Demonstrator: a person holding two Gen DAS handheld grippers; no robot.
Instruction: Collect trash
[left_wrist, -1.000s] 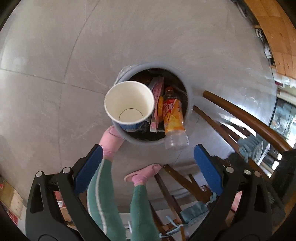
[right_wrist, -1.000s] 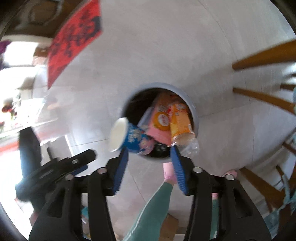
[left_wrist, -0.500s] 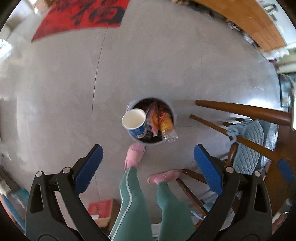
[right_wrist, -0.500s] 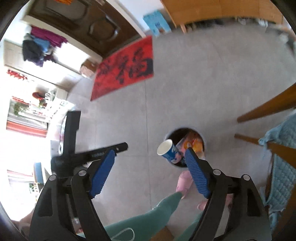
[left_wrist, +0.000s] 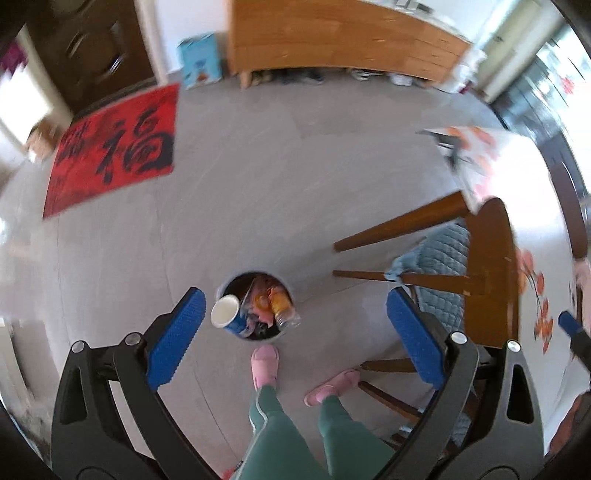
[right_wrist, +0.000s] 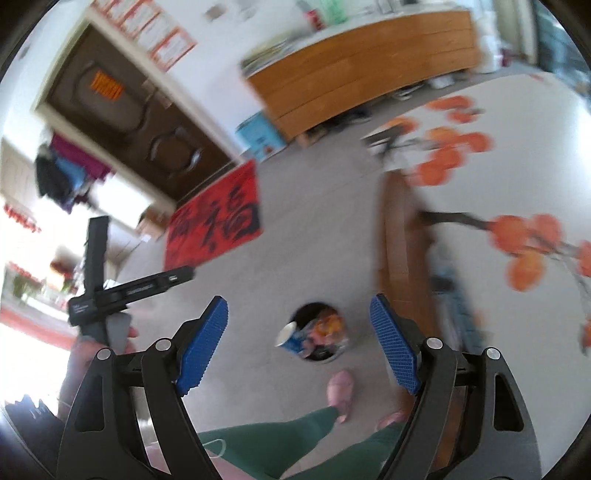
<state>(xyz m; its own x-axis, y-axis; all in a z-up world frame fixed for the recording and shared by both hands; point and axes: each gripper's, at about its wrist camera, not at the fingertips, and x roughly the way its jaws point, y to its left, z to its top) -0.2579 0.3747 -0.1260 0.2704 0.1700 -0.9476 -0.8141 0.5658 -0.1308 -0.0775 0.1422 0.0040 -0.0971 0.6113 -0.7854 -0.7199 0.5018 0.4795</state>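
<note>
A round bin (left_wrist: 255, 308) stands on the grey floor (left_wrist: 258, 184) by pink slippers (left_wrist: 264, 363), crammed full: a white-and-blue paper cup (left_wrist: 226, 317) tilts over its rim, beside an orange-labelled bottle (left_wrist: 280, 304) and pink wrappers. Deeper contents are dark and unreadable. The left tool (left_wrist: 295, 339) and right tool (right_wrist: 297, 349) are both released and empty, high above it. The right view is blurred.

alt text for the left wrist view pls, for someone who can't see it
Looking down past the open, empty left gripper at a full trash bin on grey floor, a paper cup tilted on its rim. Pink slippers stand beside it, a red mat beyond.
</note>
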